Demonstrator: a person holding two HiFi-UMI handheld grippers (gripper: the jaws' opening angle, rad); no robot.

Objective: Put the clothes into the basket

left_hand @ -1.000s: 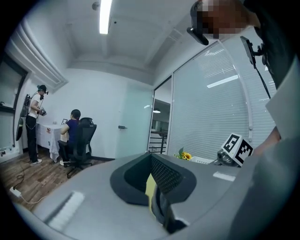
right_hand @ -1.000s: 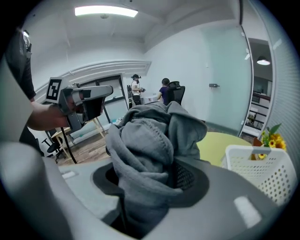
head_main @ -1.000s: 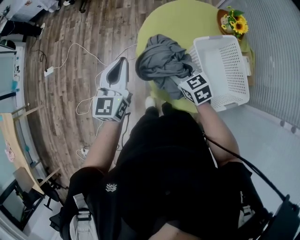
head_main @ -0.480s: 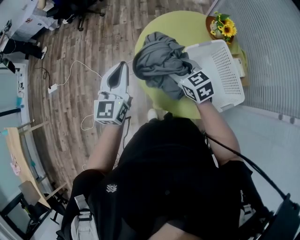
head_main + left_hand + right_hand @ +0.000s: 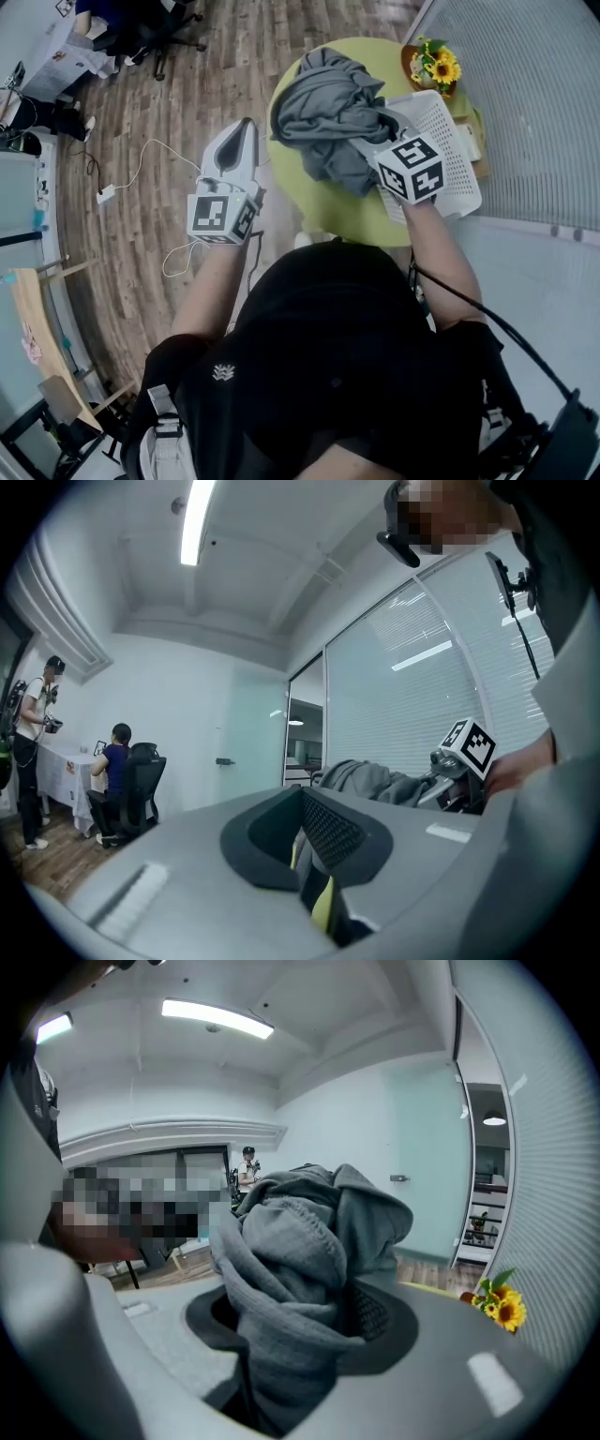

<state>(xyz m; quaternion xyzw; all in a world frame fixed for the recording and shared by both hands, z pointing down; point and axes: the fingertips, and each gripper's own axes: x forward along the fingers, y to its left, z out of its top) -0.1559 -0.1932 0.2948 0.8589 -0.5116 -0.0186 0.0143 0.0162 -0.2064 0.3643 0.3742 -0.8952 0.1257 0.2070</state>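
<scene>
While the person is standing at the round yellow-green table [image 5: 328, 202], the right hand-held gripper [image 5: 364, 142] is holding a grey garment [image 5: 328, 103] in the air. In the right gripper view its jaws are clamping the bunched cloth, which is filling the gap between them and bulging out above. The bundle is hanging over the table, just beside the near left corner of the white plastic basket [image 5: 453, 141] and outside it; I cannot tell whether the cloth is touching the rim. The basket is sitting at the table's right edge, with a pot of sunflowers [image 5: 436, 67] just behind it.

The left hand-held gripper [image 5: 246, 129] is hovering over the wooden floor [image 5: 159, 112] to the left of the table, well apart from the garment. Its jaws are resting together with nothing between them.

A white cable [image 5: 141, 169] is trailing across the floor. In the left gripper view, a person is sitting in an office chair [image 5: 141, 780] at the far wall.
</scene>
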